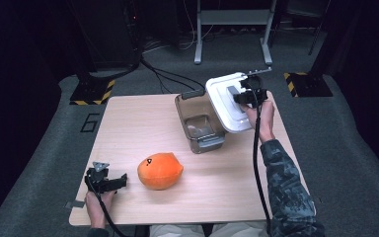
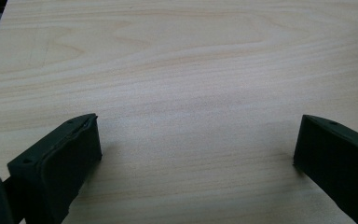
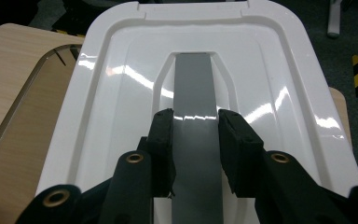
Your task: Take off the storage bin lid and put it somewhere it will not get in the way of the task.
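Right claw (image 3: 195,128) clamped on lid (image 3: 121,93) handle (image 3: 193,84), box (image 1: 200,126) rim left below; left claw (image 2: 196,140) apart, bare counter (image 2: 191,60) ahead.

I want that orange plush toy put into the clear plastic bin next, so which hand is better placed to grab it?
Left, probably. The left gripper sits open right beside the orange plush toy, while the right gripper is shut on the white lid's grey handle.

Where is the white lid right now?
In the high view the white lid is at the table's far right, tilted beside the clear box, gripped by the right hand-held gripper.
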A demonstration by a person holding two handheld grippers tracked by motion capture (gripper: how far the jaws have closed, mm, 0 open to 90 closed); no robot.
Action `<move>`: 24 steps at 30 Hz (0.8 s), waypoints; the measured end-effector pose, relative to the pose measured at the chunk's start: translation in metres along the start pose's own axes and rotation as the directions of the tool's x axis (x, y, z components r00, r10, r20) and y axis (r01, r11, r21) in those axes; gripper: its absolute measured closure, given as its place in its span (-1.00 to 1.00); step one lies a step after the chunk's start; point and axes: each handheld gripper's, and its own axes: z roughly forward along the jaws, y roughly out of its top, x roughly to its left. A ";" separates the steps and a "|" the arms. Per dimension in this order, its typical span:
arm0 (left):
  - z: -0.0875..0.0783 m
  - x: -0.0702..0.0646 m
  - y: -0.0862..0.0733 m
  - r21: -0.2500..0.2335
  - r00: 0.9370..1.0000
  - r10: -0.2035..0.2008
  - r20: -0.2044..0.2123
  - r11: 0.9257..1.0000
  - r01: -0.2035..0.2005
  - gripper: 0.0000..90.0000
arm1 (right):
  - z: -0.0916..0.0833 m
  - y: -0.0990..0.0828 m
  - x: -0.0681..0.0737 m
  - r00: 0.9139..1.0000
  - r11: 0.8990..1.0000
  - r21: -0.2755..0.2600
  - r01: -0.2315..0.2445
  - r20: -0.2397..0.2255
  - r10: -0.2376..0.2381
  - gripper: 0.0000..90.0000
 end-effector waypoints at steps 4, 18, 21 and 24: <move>0.000 0.000 0.000 0.000 1.000 0.000 0.000 1.000 0.000 -0.99 | -0.004 -0.001 -0.007 1.000 1.000 -0.002 -0.006 0.010 0.006 0.49; 0.000 0.000 0.000 0.000 1.000 0.000 0.000 1.000 0.000 -0.99 | -0.008 -0.012 -0.035 0.998 0.999 0.002 -0.039 0.041 0.039 0.49; 0.000 0.000 0.000 0.000 1.000 0.000 0.000 1.000 0.000 -0.99 | -0.008 -0.016 -0.041 0.997 0.999 0.004 -0.054 0.048 0.054 0.49; 0.000 0.000 0.000 0.000 1.000 0.000 0.000 1.000 0.000 -0.99 | -0.007 -0.019 -0.047 0.997 0.998 0.014 -0.063 0.053 0.062 0.49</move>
